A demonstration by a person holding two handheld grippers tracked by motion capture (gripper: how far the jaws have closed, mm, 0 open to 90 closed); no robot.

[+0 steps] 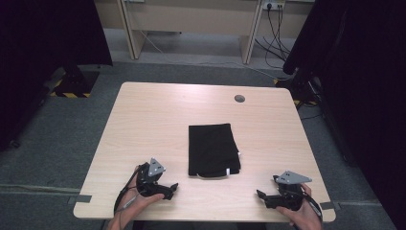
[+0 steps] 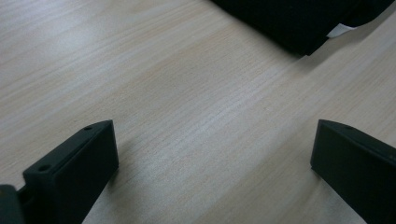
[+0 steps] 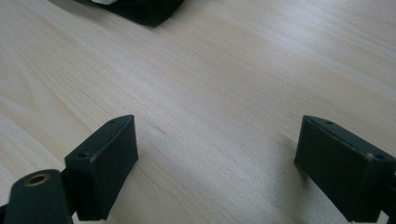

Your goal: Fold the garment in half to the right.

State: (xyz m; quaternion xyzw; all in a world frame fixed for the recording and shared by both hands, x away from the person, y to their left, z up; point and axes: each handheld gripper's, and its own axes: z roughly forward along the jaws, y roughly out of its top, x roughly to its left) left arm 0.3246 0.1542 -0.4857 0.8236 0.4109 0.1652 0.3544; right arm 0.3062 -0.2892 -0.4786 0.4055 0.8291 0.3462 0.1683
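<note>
A folded black garment (image 1: 213, 149) lies flat in the middle of the wooden table (image 1: 143, 120), with a white tag and cord at its near edge. Its corner shows at the top of the left gripper view (image 2: 299, 18) and at the top of the right gripper view (image 3: 140, 9). My left gripper (image 1: 171, 189) rests on the table near the front edge, left of the garment, open with nothing between its jaws (image 2: 215, 158). My right gripper (image 1: 262, 196) rests at the front right, also open and empty (image 3: 217, 158).
A small dark round grommet (image 1: 239, 98) sits in the tabletop at the back right. Dark curtains hang at both sides of the table. A desk frame and cables stand on the grey floor behind.
</note>
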